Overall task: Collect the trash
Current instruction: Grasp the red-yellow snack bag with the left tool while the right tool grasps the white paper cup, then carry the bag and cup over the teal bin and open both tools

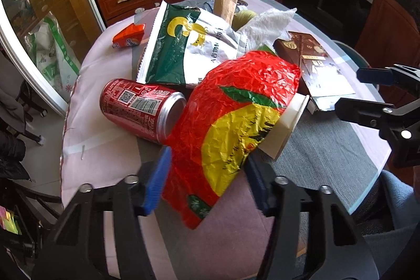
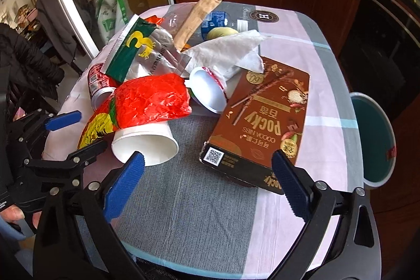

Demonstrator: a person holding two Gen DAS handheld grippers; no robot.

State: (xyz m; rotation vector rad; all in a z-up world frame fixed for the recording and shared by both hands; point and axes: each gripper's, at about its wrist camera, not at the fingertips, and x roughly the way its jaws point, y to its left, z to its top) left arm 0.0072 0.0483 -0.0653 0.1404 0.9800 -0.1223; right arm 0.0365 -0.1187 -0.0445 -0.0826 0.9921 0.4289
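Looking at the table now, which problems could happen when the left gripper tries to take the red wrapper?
1. The red wrapper drapes over a white paper cup lying on its side; lifting the wrapper may roll the cup toward the table edge.
2. The red soda can lies on its side touching the wrapper, so it might roll too.
3. The left gripper is open around crinkled foil, which could slip when pinched.

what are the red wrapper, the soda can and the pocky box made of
Red wrapper: thin glossy plastic or foil film, going by its fine crinkles and shine.
Soda can: metal, probably aluminium; bare silvery rim, printed red body.
Pocky box: printed paperboard with a smooth finish; flat panels, folded edges, open end flap.
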